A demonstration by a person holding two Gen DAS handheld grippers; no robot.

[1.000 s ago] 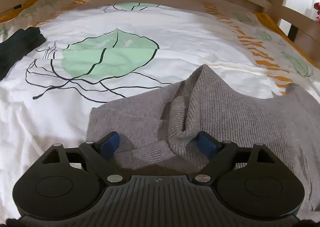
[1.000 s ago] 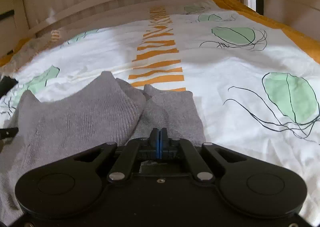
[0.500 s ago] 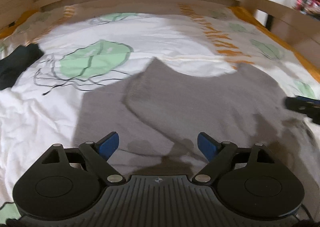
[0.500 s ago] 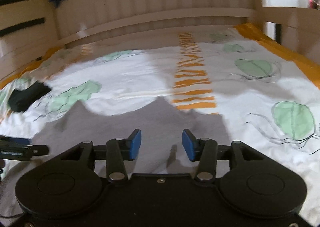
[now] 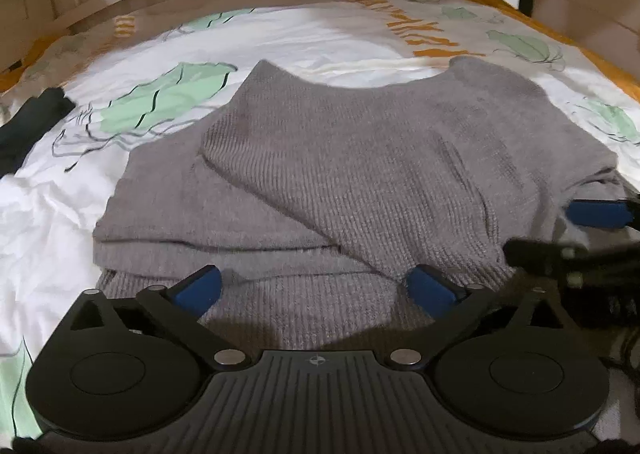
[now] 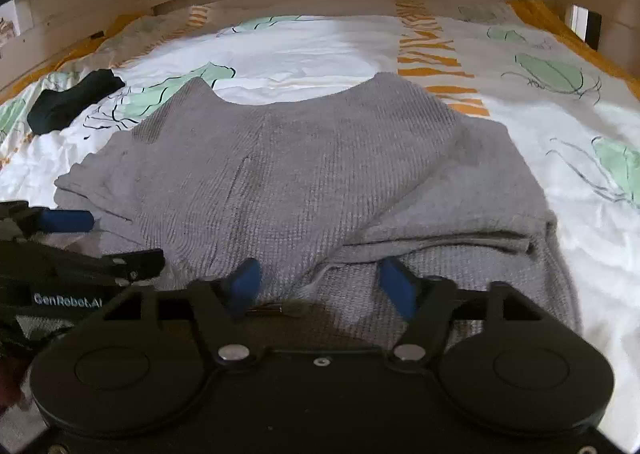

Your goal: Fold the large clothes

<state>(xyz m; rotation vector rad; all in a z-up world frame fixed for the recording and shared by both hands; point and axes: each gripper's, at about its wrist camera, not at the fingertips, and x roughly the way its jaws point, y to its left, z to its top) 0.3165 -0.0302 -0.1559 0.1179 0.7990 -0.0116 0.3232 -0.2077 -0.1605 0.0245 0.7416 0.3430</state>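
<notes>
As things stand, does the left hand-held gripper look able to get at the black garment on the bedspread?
Probably yes. The left hand-held gripper is open and holds nothing, and only bare bedspread lies between it and the black garment at far left. It would need to travel left, off the grey sweater.

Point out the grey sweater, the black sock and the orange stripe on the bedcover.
Grey sweater [image 6: 304, 173], right wrist view, middle of the folded top layer.
Black sock [image 6: 72, 99], right wrist view, middle of the sock.
Orange stripe [image 6: 434, 61], right wrist view, one bar of the striped band.
</notes>
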